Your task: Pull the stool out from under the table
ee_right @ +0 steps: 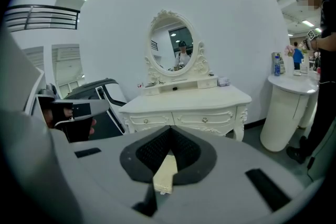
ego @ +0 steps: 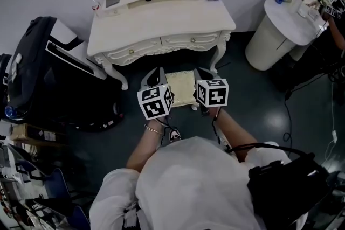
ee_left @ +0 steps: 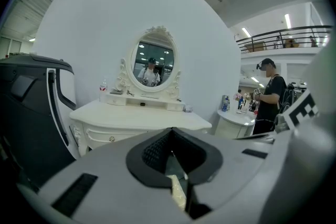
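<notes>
In front of the table (ego: pixel 161 24), the left tool (ego: pixel 157 77) is clamping its closed jaws on the left edge of the stool (ego: pixel 181 88), which is showing just before the table's front, between its front legs. The right tool (ego: pixel 200 75) is pinching the opposite edge likewise. Both grips are looking thin to me. A pull is risking slipping off, and uneven hauling is risking swinging the stool into a table leg.
</notes>
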Tool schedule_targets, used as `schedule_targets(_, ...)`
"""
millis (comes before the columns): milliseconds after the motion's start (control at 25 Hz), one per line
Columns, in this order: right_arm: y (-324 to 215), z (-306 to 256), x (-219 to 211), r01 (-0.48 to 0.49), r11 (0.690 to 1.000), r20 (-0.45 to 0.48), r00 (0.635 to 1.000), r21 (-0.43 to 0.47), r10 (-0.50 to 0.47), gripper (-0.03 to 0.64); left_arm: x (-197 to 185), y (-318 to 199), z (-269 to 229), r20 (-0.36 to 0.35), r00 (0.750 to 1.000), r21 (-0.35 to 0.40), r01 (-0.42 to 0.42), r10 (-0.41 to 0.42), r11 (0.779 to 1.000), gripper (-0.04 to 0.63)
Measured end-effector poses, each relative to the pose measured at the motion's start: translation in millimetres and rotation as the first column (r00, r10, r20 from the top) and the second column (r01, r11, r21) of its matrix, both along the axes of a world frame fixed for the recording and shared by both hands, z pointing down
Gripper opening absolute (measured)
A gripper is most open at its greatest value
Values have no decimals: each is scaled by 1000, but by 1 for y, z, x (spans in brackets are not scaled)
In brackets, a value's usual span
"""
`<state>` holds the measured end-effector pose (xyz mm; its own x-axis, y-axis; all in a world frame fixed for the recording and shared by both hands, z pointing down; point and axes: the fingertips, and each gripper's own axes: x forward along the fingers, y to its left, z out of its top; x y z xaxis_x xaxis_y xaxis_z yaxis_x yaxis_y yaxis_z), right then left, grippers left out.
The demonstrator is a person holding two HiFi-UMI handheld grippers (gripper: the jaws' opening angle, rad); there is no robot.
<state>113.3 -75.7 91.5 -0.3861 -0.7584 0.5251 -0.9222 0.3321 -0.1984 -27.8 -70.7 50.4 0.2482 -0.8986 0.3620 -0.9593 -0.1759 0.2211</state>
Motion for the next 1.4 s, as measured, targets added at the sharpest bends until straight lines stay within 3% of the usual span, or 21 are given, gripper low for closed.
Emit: schedule_targets(1400, 7, 11, 14, -23, 1000, -39, 999, -13, 23, -2, -15, 13, 25, -5, 999, -56, 48, -48, 997, 8)
